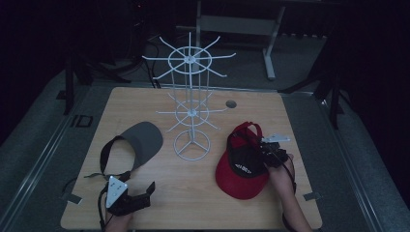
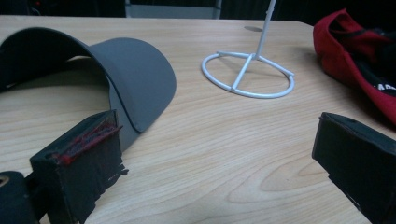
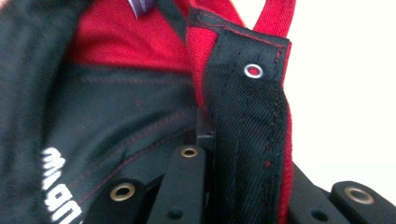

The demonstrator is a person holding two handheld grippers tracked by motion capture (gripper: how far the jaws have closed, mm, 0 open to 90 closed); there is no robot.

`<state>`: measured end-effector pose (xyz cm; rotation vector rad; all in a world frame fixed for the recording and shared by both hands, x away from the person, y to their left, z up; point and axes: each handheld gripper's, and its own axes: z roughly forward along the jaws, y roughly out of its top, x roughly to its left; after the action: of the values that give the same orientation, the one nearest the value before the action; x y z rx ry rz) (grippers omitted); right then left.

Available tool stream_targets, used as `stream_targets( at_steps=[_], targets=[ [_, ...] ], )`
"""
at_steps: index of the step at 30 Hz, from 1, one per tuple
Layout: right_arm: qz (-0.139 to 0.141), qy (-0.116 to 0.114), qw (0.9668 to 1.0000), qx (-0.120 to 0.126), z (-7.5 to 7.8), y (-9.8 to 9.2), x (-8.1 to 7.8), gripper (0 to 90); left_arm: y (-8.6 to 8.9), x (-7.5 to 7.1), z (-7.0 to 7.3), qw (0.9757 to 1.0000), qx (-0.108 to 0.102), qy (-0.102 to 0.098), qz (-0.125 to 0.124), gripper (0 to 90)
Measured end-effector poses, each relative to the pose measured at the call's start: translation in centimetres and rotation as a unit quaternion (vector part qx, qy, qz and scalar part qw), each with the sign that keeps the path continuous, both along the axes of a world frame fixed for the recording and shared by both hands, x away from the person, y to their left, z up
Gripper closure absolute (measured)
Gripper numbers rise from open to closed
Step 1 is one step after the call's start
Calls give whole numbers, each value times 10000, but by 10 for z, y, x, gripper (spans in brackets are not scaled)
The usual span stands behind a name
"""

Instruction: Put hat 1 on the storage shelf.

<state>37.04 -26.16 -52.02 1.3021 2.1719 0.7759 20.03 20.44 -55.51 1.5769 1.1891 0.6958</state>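
A red and black cap [image 1: 241, 169] lies on the right half of the wooden table [image 1: 193, 203]. My right gripper [image 1: 265, 151] is at the cap's right side, shut on its black side panel [image 3: 252, 107], with the fabric pinched between the jaws. A grey visor [image 1: 142, 137] with a black strap rests at the left. Below it, near the front edge, my left gripper [image 1: 147, 195] stands open. Its jaws are spread wide with bare table between them, and the visor [image 2: 135, 74] sits just ahead of the left jaw.
A white wire display rack [image 1: 192, 116] with hooked arms stands mid-table on a ring base [image 2: 247, 74], between visor and cap. A round cable hole [image 1: 231, 104] sits behind it. Dark floor and metal frame legs surround the table.
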Motion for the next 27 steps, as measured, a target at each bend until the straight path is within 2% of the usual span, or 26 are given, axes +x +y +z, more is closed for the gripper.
stream_targets(
  at_steps=[2,3,4,5,8,11,15,18,19,21,22,23,27],
  targets=[
    [4,-194,9998,90,13,-1,-4,868,0,0,0,10000,-6,0,-2,22],
    [4,-194,9998,90,13,-1,-4,868,0,0,0,10000,8,-11,9,22],
    [12,-350,9993,157,23,-1,-7,868,0,-1,1,10000,-7,-22,20,22],
    [12,-350,9993,157,23,-1,-7,868,0,-1,1,10000,-2,-22,20,22],
    [45,-557,9981,250,37,0,-12,869,0,-1,1,10000,0,-10,39,22],
    [88,-690,9971,315,49,2,-16,870,1,-1,1,10000,-85,6,31,23],
    [144,-866,9953,413,66,1,-23,870,1,0,1,10000,-76,40,39,22],
    [156,-1033,9933,495,79,0,-28,870,0,0,1,10000,-50,52,40,22],
    [167,-1149,9918,537,88,-2,-31,870,0,0,1,10000,-36,61,44,23],
    [179,-1199,9912,539,92,-2,-33,870,0,0,1,10000,-25,81,40,23],
    [194,-1315,9894,586,101,-3,-37,870,-1,1,1,9999,-30,112,25,23],
    [194,-1315,9894,586,101,-3,-37,870,-1,1,1,9999,-30,112,25,23],
    [222,-1577,9850,660,118,-6,-46,870,-3,1,3,9998,-54,212,25,23]
  ],
)
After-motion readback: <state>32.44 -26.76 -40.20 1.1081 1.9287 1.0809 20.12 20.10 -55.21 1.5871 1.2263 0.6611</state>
